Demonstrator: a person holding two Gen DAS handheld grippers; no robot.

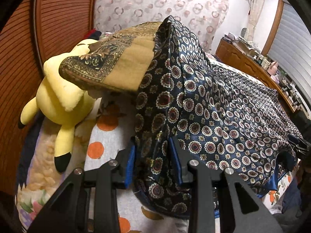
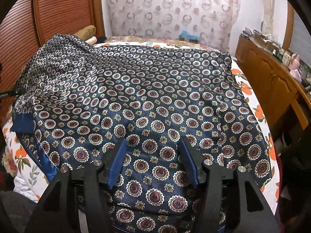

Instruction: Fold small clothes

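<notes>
The left gripper (image 1: 152,151) stands clamped on a bunched fold of the navy medallion-print garment (image 1: 223,116), while the right gripper (image 2: 152,151) stands apart over it.

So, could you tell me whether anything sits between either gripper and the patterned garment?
Nothing visible does: the garment lies directly between the fingers of the left gripper and the right gripper.

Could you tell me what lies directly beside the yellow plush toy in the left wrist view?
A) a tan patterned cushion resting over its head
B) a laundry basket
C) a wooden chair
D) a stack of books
A: the tan patterned cushion lies over the head of the yellow plush toy, next to the navy medallion-print garment on the bed.
</notes>
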